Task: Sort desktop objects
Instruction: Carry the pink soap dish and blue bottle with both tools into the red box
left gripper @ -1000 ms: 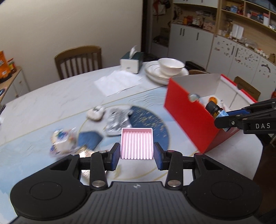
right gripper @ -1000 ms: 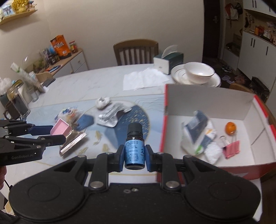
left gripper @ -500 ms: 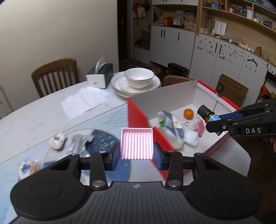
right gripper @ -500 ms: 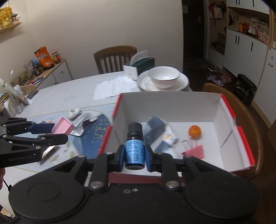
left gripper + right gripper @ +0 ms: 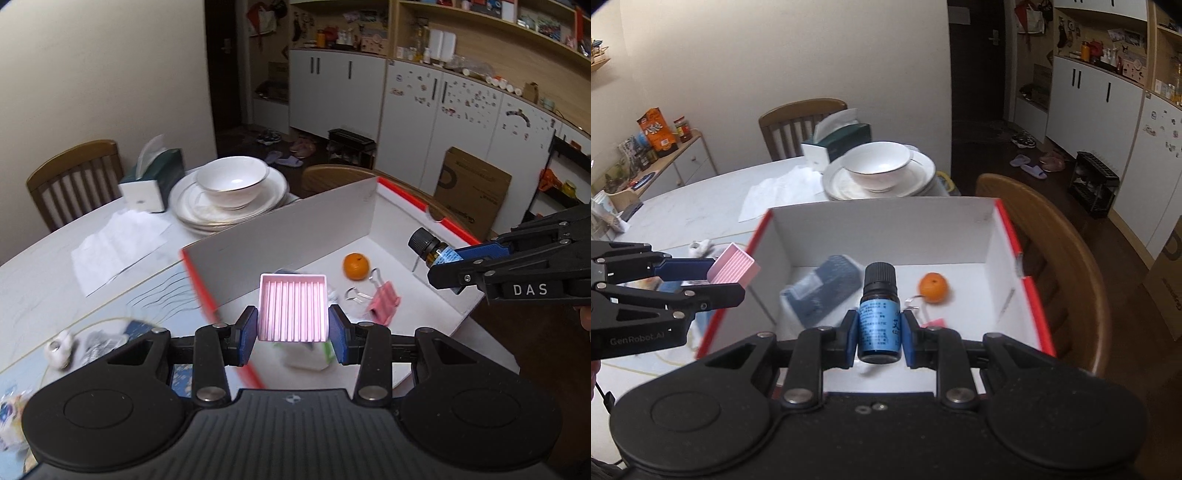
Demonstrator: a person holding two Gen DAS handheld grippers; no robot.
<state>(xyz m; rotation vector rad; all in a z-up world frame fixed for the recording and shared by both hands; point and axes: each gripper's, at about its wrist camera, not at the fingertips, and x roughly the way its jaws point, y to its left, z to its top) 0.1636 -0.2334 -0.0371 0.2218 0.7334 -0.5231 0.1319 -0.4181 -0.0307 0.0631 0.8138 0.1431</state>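
Note:
My left gripper point(image 5: 292, 334) is shut on a pink ribbed box point(image 5: 293, 311) and holds it over the near left corner of the red-edged white carton point(image 5: 280, 236). My right gripper point(image 5: 879, 338) is shut on a small dark bottle with a blue label point(image 5: 879, 321), held above the carton's point(image 5: 882, 218) near edge. Inside the carton lie an orange point(image 5: 933, 287), a pink binder clip point(image 5: 384, 301) and a dark blue packet point(image 5: 827, 288). The left gripper also shows in the right wrist view point(image 5: 729, 278), the right gripper in the left wrist view point(image 5: 443, 264).
A white bowl on stacked plates point(image 5: 879, 168) and a green tissue box point(image 5: 842, 142) stand behind the carton, with a paper sheet point(image 5: 118, 243) beside them. Small packets and a white object point(image 5: 59, 349) lie on the table at left. Wooden chairs point(image 5: 1056, 240) ring the table.
Both grippers have moved right toward the carton with their objects. The pink box has gone from over the table mat to over the carton's edge; the bottle now hangs above the carton.

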